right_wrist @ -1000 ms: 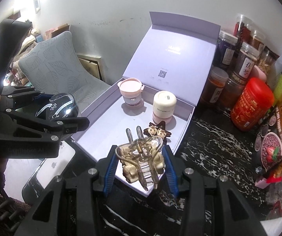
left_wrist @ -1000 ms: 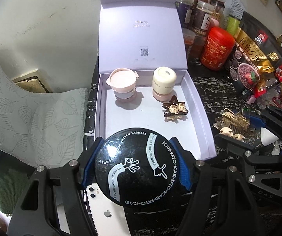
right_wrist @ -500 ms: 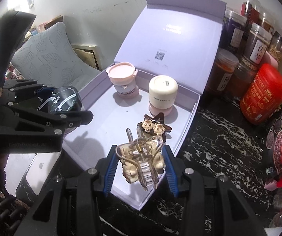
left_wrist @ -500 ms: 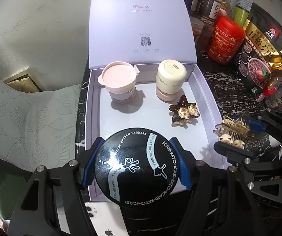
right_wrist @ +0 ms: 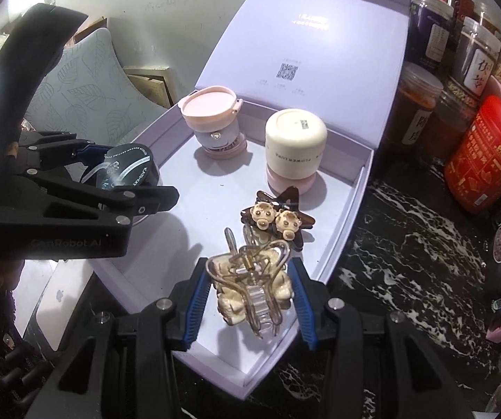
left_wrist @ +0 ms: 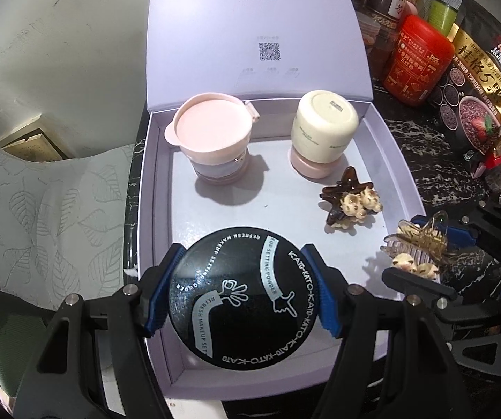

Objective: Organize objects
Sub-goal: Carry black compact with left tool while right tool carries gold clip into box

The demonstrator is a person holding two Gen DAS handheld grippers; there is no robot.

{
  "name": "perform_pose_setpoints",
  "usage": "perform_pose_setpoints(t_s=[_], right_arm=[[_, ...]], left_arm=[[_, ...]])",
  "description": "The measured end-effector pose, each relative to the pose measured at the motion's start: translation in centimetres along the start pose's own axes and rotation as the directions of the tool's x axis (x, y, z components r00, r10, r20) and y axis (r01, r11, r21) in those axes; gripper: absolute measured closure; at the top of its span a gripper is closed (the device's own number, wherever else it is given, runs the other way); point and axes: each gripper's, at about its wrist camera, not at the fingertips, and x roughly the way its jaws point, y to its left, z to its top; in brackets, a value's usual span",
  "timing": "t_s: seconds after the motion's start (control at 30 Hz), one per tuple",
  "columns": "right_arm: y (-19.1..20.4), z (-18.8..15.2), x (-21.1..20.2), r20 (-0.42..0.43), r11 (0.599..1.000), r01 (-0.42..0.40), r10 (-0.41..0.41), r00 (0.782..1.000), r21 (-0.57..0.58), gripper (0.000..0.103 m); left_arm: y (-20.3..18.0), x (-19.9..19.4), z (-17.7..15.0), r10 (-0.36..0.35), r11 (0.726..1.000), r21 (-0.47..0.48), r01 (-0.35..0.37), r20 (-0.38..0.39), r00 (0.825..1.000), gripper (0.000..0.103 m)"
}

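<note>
My left gripper (left_wrist: 243,295) is shut on a round black setting-powder compact (left_wrist: 241,302), held over the near left part of an open lilac box (left_wrist: 154,188). The compact (right_wrist: 126,171) and left gripper (right_wrist: 125,188) also show in the right wrist view. My right gripper (right_wrist: 248,295) is shut on a clear hair claw clip with beige bears (right_wrist: 250,288), held above the box's near right corner (right_wrist: 337,255); that clip (left_wrist: 418,248) shows at the right in the left wrist view. Inside the box stand a pink-lidded cup (left_wrist: 212,139), a cream jar (left_wrist: 322,132) and a brown star clip (left_wrist: 350,202).
The box's lid (left_wrist: 257,28) stands upright at the back. Jars (right_wrist: 473,70), a red canister (left_wrist: 418,59) and a cereal bag (left_wrist: 477,94) crowd the black marble counter (right_wrist: 407,251) to the right. A white phone (right_wrist: 55,300) lies left of the box; a leaf-print cushion (left_wrist: 41,209) sits beyond.
Both grippers have come down and forward over the box with their objects still held; the box and its contents now look larger and nearer.
</note>
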Motion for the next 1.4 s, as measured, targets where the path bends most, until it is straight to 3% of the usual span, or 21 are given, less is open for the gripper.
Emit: perform_pose_setpoints(t_s=[0.77,1.4], right_arm=[[-0.3,0.5,3.4,-0.054,0.999,-0.036,0.036,0.998,0.006,0.057],[-0.1,1.2,4.3,-0.065,0.999,-0.034,0.033,0.997,-0.016,0.058]], left_arm=[[0.7,3.7,1.3,0.003,1.0,0.021,-0.002,-0.053,0.999,0.037],[-0.1,4.6,2.3,0.009,0.997,0.072,-0.006,-0.04,0.999,0.037]])
